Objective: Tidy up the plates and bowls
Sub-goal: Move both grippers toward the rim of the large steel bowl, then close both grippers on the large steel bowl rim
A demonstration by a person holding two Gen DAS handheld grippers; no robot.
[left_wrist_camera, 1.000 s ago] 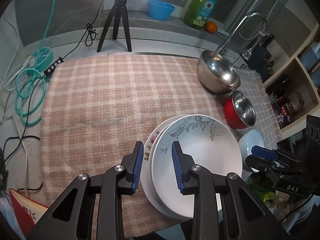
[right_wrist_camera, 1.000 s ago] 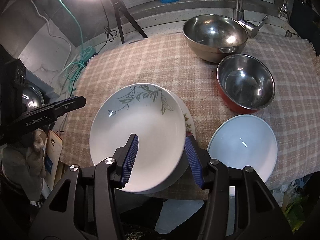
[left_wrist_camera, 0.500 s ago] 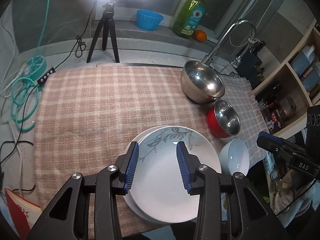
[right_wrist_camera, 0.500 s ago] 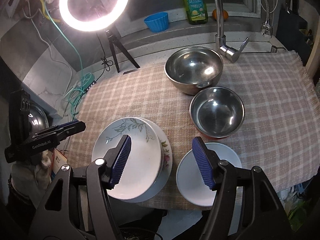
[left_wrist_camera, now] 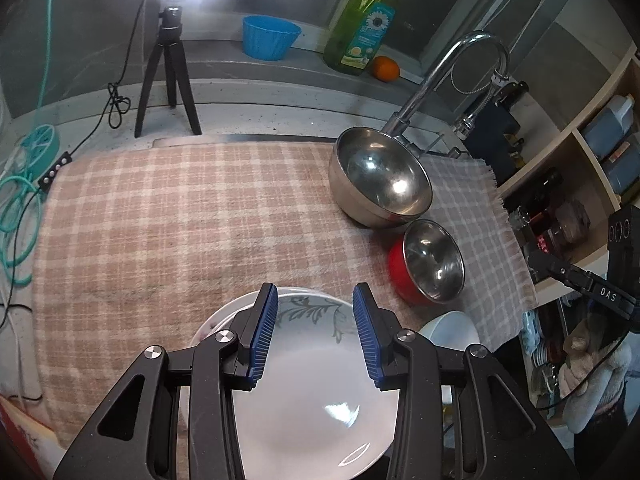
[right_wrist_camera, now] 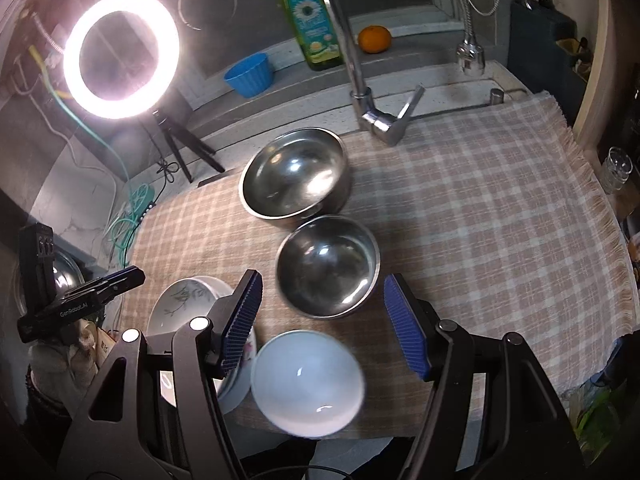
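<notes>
Two stacked plates, three bowls, two parted hand-held grippers.

right claw agape, white bowl below

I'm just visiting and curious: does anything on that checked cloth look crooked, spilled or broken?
Nothing looks spilled or broken. Only the leaf-patterned plate sits off-centre on the flowered plate beneath, whose rim shows on one side.

Two stacked white leaf-print plates near left, white bowl beside them, red-sided steel bowl behind, large steel bowl farthest.
</notes>
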